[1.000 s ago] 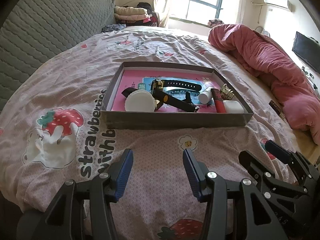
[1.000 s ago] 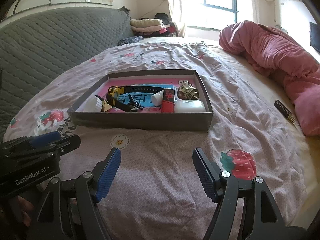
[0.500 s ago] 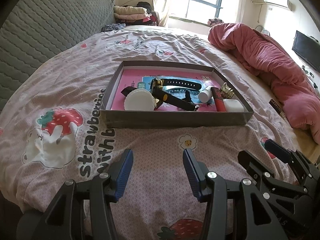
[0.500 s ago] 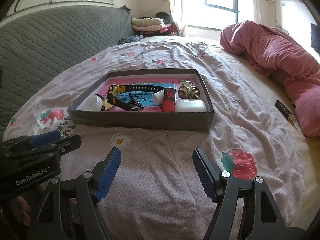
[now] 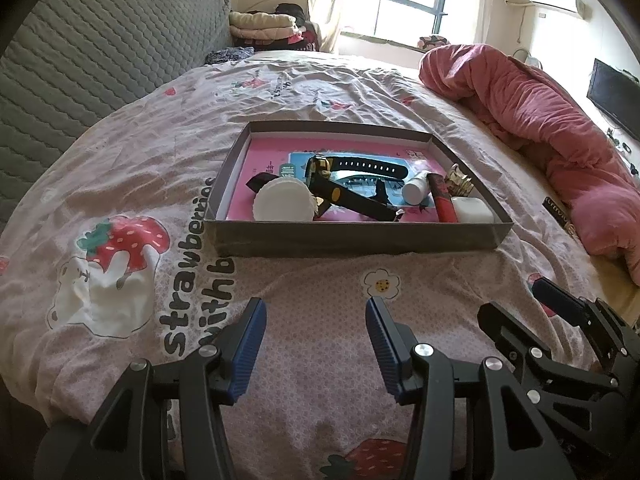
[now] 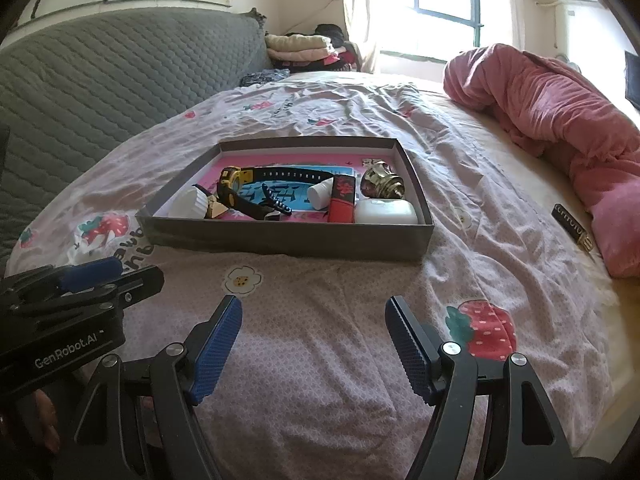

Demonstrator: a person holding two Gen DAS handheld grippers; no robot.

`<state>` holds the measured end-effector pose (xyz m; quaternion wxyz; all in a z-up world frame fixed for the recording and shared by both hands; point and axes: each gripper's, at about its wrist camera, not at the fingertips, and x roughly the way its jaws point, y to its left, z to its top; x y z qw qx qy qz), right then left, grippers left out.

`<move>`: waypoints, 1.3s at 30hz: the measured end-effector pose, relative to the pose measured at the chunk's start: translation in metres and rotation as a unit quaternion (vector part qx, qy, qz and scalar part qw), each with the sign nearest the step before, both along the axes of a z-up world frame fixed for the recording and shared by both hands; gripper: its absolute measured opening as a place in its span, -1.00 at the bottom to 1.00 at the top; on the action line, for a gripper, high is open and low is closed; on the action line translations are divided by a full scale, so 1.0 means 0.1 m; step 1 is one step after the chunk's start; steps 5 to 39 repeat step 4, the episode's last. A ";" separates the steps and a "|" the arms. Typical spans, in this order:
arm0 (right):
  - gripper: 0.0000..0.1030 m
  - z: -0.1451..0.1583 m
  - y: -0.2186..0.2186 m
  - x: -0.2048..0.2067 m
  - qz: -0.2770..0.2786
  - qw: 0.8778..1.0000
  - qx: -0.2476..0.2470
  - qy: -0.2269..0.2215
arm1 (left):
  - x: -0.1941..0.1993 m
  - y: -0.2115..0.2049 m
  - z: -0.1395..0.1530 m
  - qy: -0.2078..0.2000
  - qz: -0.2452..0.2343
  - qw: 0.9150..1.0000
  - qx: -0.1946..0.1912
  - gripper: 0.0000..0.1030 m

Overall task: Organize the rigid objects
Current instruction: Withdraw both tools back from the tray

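A shallow grey box point(image 5: 352, 236) point(image 6: 288, 238) lies on the bed and holds several objects: a white round lid point(image 5: 282, 202), a black-and-yellow watch point(image 5: 344, 192) point(image 6: 236, 188), a small white bottle point(image 5: 416, 192), a red tube point(image 5: 442, 204) point(image 6: 342, 200), a gold bell-like piece point(image 6: 382, 184) and a white case point(image 6: 386, 212). My left gripper point(image 5: 316, 336) is open and empty, above the bedsheet in front of the box. My right gripper point(image 6: 314, 332) is open and empty, also in front of the box.
A small black-and-gold item point(image 6: 572, 228) lies on the sheet right of the box, next to a pink duvet point(image 6: 560, 120). A grey quilted headboard point(image 5: 80, 72) runs along the left. Folded clothes point(image 5: 264, 24) sit at the far end.
Both grippers have stayed open and nearly still; the views have shifted only slightly.
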<state>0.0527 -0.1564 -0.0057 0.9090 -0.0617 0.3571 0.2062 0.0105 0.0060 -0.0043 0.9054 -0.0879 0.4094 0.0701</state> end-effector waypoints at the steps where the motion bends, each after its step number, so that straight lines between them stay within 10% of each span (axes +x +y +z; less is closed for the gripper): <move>1: 0.46 0.00 0.01 0.00 0.000 1.000 -0.001 0.000 | 0.00 0.00 0.00 0.000 0.000 1.000 0.001 0.00; 39: 0.46 0.00 0.02 0.01 0.002 1.000 0.000 0.002 | 0.01 0.01 0.00 -0.002 -0.001 1.000 0.001 0.00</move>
